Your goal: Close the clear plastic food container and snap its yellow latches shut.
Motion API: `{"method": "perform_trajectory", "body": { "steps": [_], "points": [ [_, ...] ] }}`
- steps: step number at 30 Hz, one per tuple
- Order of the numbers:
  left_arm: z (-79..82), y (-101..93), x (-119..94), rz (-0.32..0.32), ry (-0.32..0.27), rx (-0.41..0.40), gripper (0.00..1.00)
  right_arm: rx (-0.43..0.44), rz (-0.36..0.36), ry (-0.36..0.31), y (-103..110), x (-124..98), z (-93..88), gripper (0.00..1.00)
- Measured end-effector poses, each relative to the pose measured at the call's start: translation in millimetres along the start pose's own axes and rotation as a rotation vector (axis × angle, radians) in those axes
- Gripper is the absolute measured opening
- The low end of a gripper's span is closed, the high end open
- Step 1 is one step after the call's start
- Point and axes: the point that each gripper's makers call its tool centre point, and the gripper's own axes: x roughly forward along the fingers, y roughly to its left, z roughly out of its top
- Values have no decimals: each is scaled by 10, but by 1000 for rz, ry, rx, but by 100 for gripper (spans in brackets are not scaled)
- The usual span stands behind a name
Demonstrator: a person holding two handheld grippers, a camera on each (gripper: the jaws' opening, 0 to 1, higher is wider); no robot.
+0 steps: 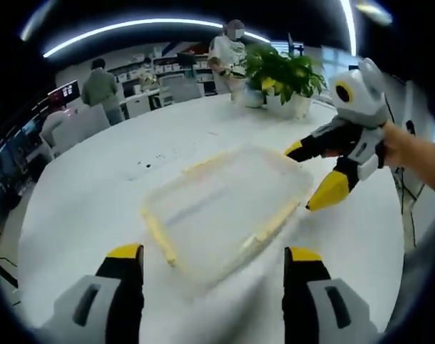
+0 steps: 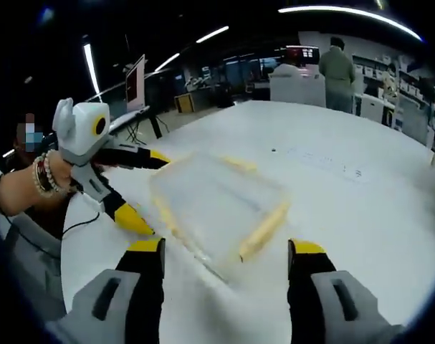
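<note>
Left gripper spread wide, nothing held, yellow tips low in frame just short of clear container lying flat at centre of white table, lid on, yellow latches along edges. Right gripper also wide open and empty, same container blurred mid-frame. In left gripper view, right gripper at right edge, jaws parted, tips touching or nearly touching container's far corner; potted plant upper right, people standing beyond.

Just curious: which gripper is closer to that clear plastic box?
Right gripper: its open jaws sit at the container's corner. Left gripper, also open, sits just off the opposite edge.
</note>
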Motion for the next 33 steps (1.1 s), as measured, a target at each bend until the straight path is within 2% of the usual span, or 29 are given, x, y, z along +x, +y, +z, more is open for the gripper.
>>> {"method": "perform_trajectory", "body": {
  "steps": [1,3,4,5,7,8,9,10,12,15,16,21,22,23,25,27,29,31,32,33],
  "points": [
    [5,-17,-32,-1,-8,-19,92,17,6,-15,25,-33,21,86],
    [2,-140,-134,-45,-10,-80,95,66,36,-32,108,-138,44,85],
    [58,-242,-198,-83,-51,-138,97,74,39,-33,138,-212,42,83],
    [95,-332,-254,-123,-77,-173,99,69,35,-42,162,-262,45,83],
    [158,-486,-441,-180,-130,-254,99,0,-12,-113,199,-411,121,93],
    [171,-529,-512,-184,-147,-271,99,-27,-11,-135,254,-477,135,100],
    [170,-549,-611,-171,-165,-271,99,-59,15,-137,364,-583,92,98],
    [142,-575,-677,-167,-160,-261,99,-35,12,-138,415,-645,59,98],
    [135,-630,-803,-164,-178,-258,99,-39,16,-152,519,-801,24,99],
    [266,-762,-1098,-206,-293,-300,99,-61,-5,-158,632,-1020,-31,99],
    [274,-785,-1180,-210,-306,-314,99,-65,-14,-161,660,-1078,-48,99],
    [159,-861,-1641,-192,-321,-298,99,-68,-49,-166,830,-1413,-161,96],
    [149,-905,-1776,-220,-344,-343,99,-74,-43,-178,895,-1491,-178,97],
    [133,-909,-1859,-222,-356,-362,99,-71,-40,-185,931,-1541,-188,98],
    [67,-873,-2063,-194,-384,-367,99,-60,-50,-201,999,-1675,-208,97],
    [0,-812,-2252,-134,-417,-329,99,-38,-68,-260,1073,-1833,-183,95],
    [-112,-838,-2378,-116,-405,-326,99,-37,-74,-314,1179,-1986,-183,94],
    [-218,-872,-2501,-101,-420,-318,99,-39,-79,-337,1267,-2101,-226,93],
    [-280,-885,-2535,-89,-413,-306,99,-42,-76,-353,1302,-2141,-236,94],
    [-404,-905,-2578,-68,-382,-284,99,-42,-78,-365,1334,-2200,-265,95]
  ]
}}
